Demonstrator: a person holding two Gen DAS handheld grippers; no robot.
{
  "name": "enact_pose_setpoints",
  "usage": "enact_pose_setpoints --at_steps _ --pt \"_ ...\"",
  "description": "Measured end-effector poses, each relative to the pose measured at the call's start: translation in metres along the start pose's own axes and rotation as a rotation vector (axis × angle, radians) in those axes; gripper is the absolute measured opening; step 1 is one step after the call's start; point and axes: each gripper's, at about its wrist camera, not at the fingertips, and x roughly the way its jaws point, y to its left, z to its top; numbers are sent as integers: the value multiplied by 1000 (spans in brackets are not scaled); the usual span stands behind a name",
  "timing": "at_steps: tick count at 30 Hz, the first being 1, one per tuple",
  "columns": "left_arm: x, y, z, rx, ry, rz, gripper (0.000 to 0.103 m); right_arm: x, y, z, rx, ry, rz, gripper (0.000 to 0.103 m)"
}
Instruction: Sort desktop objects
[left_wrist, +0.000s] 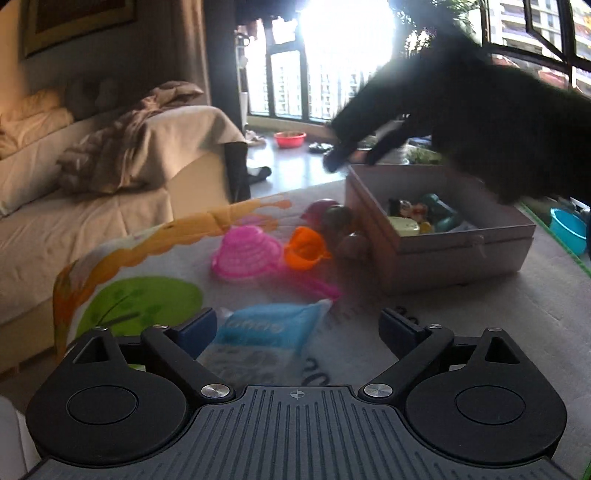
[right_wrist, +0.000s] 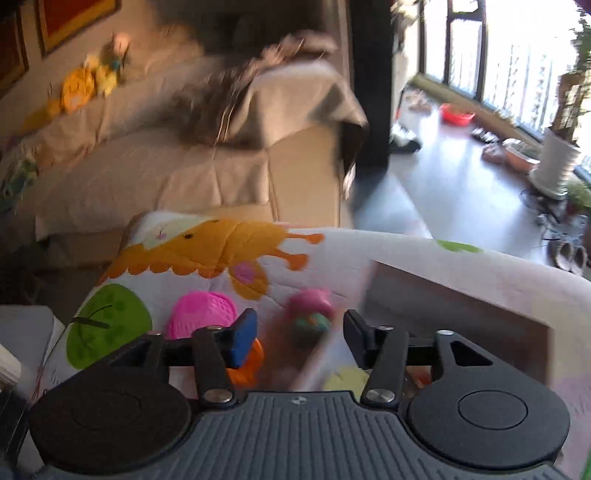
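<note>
One pink basket (left_wrist: 245, 253), one orange cup (left_wrist: 306, 248) and one blue packet (left_wrist: 266, 332) lay on the desk (left_wrist: 480, 314) beside one box (left_wrist: 443, 236). Left gripper (left_wrist: 297, 328) fingers stood wide, empty; right gripper (right_wrist: 300, 341) fingers half apart, empty.

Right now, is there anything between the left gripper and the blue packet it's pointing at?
Nothing visible. The left gripper is open and empty, and the blue packet lies on the cloth right at its fingertips, partly between them. The pink strainer and orange cup sit beyond the packet, toward the box.
</note>
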Motion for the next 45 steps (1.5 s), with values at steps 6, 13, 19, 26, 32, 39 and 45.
enact_pose_setpoints --at_steps 6,13,19,26,32,39,45 --pt "-8 14 -26 -25 16 -8 100 97 27 31 -122 136 -195 52" --pt "-13 31 -41 -89 30 -14 100 125 30 20 -155 245 -237 33" --pt "-9 26 -44 -85 29 -36 100 86 52 -13 -120 329 -54 32" --pt "-5 28 -45 -98 34 -33 101 19 78 -36 -179 388 147 33" --pt "-9 26 -45 -105 17 -39 101 57 34 25 -106 274 -194 10" --pt "-16 30 -46 -111 3 -43 102 137 47 21 -339 341 -475 7" --pt "-16 34 -49 -124 7 -48 102 137 57 10 -378 420 -473 7"
